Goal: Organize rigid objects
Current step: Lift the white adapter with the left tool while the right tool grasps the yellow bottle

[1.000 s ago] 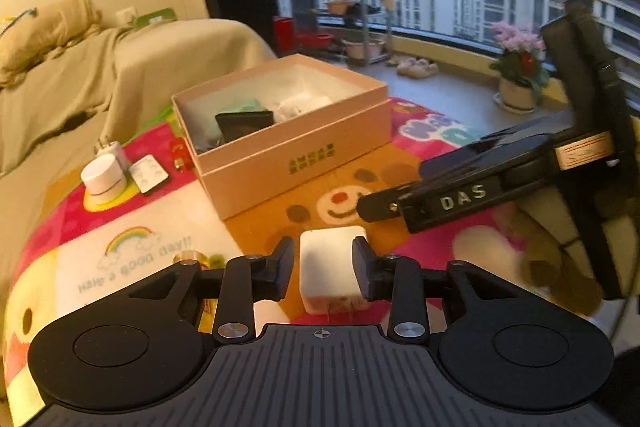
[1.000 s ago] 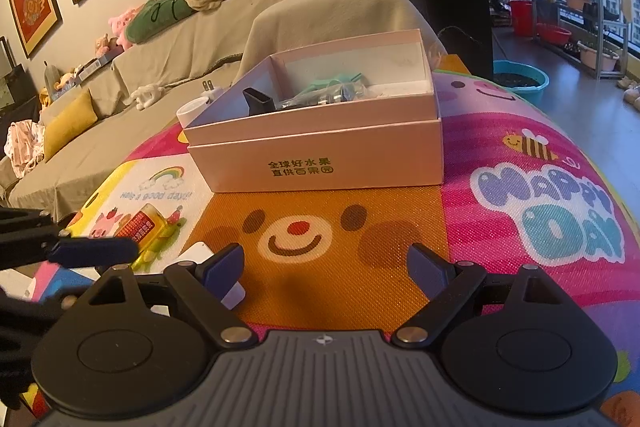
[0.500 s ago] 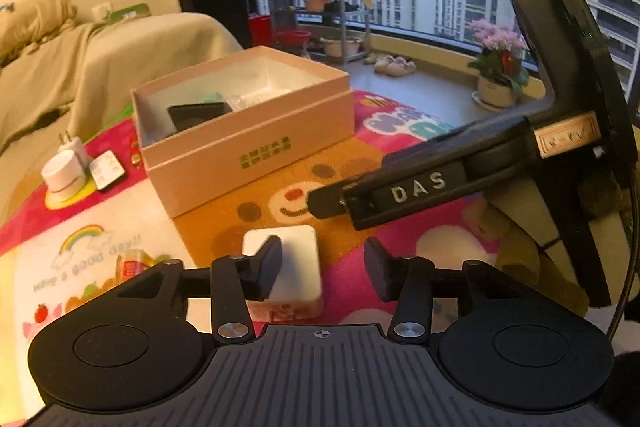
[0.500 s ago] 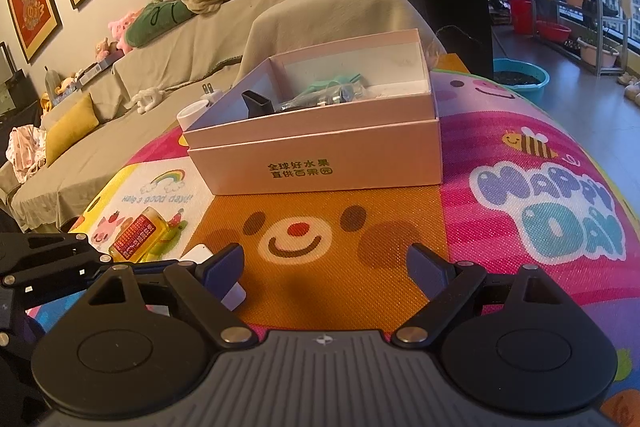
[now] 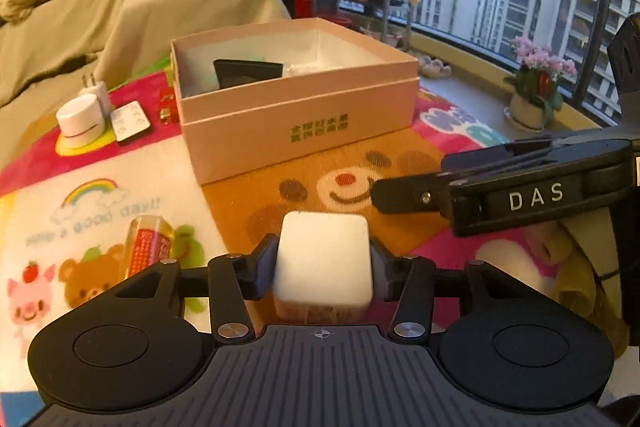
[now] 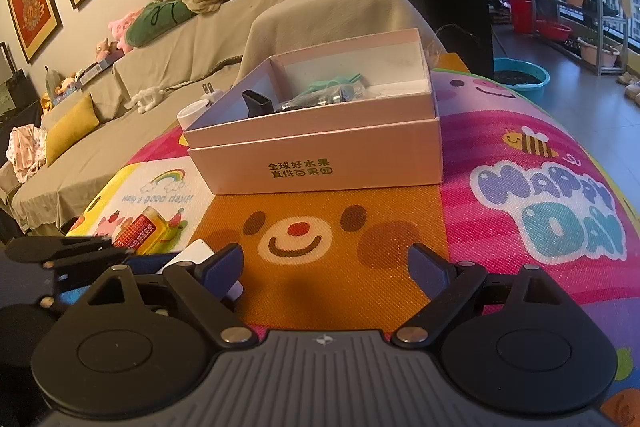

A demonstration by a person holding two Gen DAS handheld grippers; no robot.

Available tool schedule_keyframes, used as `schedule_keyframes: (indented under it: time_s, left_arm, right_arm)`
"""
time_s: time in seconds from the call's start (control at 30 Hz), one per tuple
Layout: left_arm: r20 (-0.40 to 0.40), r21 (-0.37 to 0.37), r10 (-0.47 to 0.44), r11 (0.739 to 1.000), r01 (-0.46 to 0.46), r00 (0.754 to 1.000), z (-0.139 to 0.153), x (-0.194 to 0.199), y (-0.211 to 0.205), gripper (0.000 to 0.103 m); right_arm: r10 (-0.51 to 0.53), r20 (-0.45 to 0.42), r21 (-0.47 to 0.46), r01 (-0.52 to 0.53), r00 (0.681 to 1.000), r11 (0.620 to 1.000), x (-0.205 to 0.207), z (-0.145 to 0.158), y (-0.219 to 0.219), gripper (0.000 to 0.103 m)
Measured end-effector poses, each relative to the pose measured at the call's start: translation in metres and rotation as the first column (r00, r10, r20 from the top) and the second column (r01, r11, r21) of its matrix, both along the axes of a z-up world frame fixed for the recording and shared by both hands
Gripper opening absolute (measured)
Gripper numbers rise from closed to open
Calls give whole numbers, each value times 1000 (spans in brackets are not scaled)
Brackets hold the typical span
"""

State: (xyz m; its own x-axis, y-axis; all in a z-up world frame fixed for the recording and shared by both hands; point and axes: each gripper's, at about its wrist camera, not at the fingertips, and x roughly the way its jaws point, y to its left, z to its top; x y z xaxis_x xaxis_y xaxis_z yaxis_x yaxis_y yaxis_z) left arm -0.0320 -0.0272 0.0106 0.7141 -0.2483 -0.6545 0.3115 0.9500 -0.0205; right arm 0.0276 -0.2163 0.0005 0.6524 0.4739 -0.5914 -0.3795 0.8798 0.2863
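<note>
A living room with a cloth-draped beige sofa (image 6: 168, 55) and tall windows surrounds a tabletop under a bright cartoon-printed mat (image 6: 520, 163). On the mat stands an open pale pink cardboard box (image 5: 296, 123), already holding a black object and some clutter. The left gripper (image 5: 322, 265) straddles a white rounded-square plastic charger block (image 5: 324, 259) lying on the mat; its jaws have just been opening and sit close on either side, though whether the pads press on it I cannot tell. A small yellow bottle with a red label (image 5: 146, 245) lies just left. The right gripper (image 6: 326, 265) hovers wide open and empty, its black arm reaching across near the block. Beyond the box's left side sit a white round jar (image 5: 80, 121) and a pill blister pack (image 5: 130, 121).
</note>
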Motion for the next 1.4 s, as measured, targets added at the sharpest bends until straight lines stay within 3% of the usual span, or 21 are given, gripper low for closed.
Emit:
schedule_keyframes:
  time_s: [0.13,0.27,0.43,0.5,0.6,0.67,0.7,0.73,0.8,0.87,0.97,1.1,1.23,1.3,1.4]
  left_arm:
    - [38,8,-20,1000,20,999,-2,-10,1,50]
    - [33,-134,-17,991,21,999,3,-30,25,50]
    - [97,-190,95,979,-75,991,21,-58,67,50]
    - [135,-226,193,961,-160,972,28,-66,94,49]
    - [147,-255,387,904,-343,910,27,-64,135,49]
    - [127,-272,465,866,-420,876,19,-55,155,26]
    - [113,-288,496,846,-449,861,14,-50,165,10]
    - [99,-303,508,834,-460,855,11,-47,170,10]
    - [86,-330,512,824,-461,854,6,-44,175,10]
    - [92,-319,503,833,-453,860,3,-41,173,10]
    - [86,-336,487,835,-435,869,1,-41,173,10]
    - [64,-386,469,826,-411,881,-4,-45,182,11]
    - [51,-412,462,817,-403,885,-5,-47,186,12]
    - [50,-428,462,811,-399,885,-5,-46,187,12]
    - [39,-457,453,801,-387,891,-1,-42,187,12]
  right_arm:
    - [32,-26,47,-30,999,998,6,-1,-4,101]
    - [37,-72,95,-30,997,995,12,-1,-8,103]
    - [81,-47,-47,-83,996,995,9,1,13,103]
    - [102,-35,-99,-105,994,989,7,2,24,103]
    - [154,17,-146,-150,988,978,-3,8,49,103]
    - [205,69,-181,-190,976,965,-13,13,73,103]
    - [234,99,-202,-211,967,957,-19,14,87,103]
    - [253,123,-218,-222,960,950,-23,15,99,103]
    - [283,179,-253,-233,942,939,-30,15,123,103]
    - [333,214,-289,-266,918,920,-34,15,142,103]
    - [490,165,-346,-416,856,841,-28,13,162,103]
    - [567,129,-401,-480,813,780,-19,9,178,103]
    - [600,129,-401,-512,790,760,-9,7,190,101]
    - [609,100,-368,-539,787,757,-8,7,193,80]
    - [597,86,-354,-536,797,766,-13,8,191,80]
